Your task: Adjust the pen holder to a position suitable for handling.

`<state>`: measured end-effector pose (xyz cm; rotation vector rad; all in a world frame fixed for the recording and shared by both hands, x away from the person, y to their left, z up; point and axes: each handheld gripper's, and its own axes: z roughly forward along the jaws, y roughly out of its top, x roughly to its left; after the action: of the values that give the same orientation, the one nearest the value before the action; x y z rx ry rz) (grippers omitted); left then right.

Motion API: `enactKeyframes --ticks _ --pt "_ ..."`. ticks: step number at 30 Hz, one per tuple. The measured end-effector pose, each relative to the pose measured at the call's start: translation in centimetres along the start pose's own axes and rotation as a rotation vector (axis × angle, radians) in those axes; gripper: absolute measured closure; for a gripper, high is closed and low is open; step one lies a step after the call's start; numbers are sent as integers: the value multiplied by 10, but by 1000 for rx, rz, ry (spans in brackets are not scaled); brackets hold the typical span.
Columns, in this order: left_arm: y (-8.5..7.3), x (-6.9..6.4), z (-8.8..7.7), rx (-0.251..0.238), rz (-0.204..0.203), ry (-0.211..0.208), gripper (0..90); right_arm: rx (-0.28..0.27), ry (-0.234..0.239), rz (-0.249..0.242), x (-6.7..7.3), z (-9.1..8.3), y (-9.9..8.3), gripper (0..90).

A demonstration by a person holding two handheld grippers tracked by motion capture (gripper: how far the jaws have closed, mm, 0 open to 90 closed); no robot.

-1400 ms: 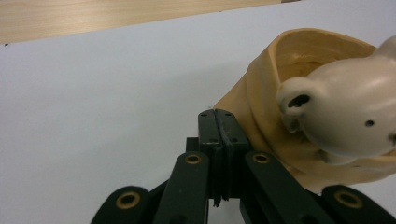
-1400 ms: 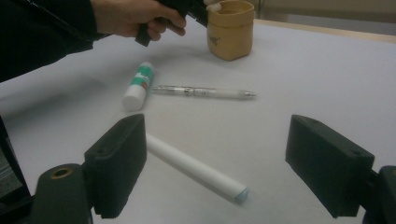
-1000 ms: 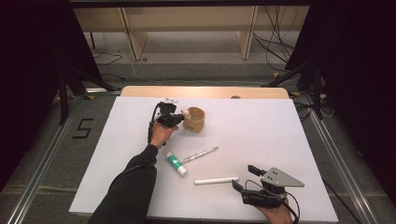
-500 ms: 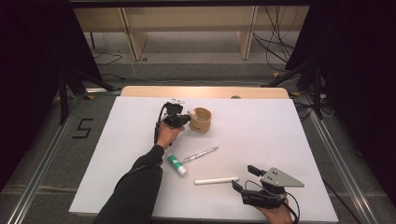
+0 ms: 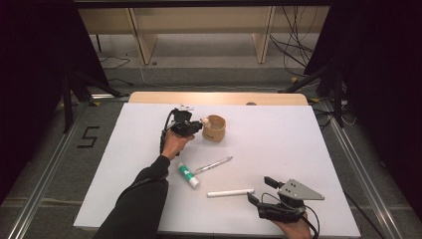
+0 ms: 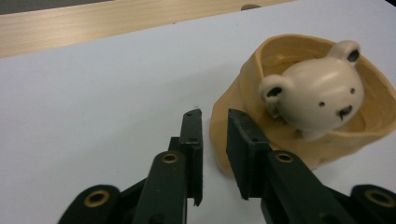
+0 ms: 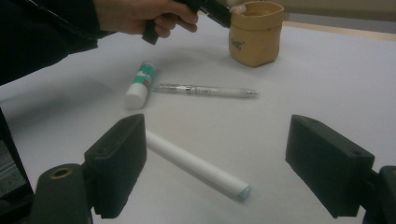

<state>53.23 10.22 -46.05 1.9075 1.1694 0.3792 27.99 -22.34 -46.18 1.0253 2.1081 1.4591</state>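
Left tongs (image 6: 215, 126): jaws narrowly parted, just been opening, nothing between them; tips just beside rim of tan pouch-shaped cup (image 6: 243, 93). Cup upright on white bench (image 5: 298, 149), toward far middle; cream bear figure (image 6: 317, 93) sits inside it. Right tongs (image 7: 215, 154): jaws wide, empty, near front right bench edge. White cylinder (image 7: 196, 165) lies ahead of right tongs; pen (image 5: 213, 165) and glue stick (image 5: 188, 175) between the two tongs.
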Motion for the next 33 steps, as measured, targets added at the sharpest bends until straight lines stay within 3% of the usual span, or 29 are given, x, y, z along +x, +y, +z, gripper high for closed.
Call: enactKeyframes --ticks 4,8,9,12,15,26,29,33 --pt "-3 4 -11 0 1 2 633 0 -1 1 0 1 0 213" --pt "-6 11 -22 -11 -33 -9 540 3 1 0 1 2 0 213" --pt "-8 15 -29 -16 -65 -20 513 3 0 1 1 2 0 213" --pt "-11 18 -35 -6 -67 -30 459 4 -1 2 1 2 0 213" --pt "-19 21 -47 -10 -99 -54 407 1 -2 3 1 1 0 214" --pt "-42 22 -77 -39 -88 -85 290 14 4 1 3 3 1 213" --pt "-46 16 -89 -44 -51 -90 265 13 7 -1 5 4 1 213" --pt "-51 13 -98 -49 -34 -92 246 22 14 -5 8 6 1 212"
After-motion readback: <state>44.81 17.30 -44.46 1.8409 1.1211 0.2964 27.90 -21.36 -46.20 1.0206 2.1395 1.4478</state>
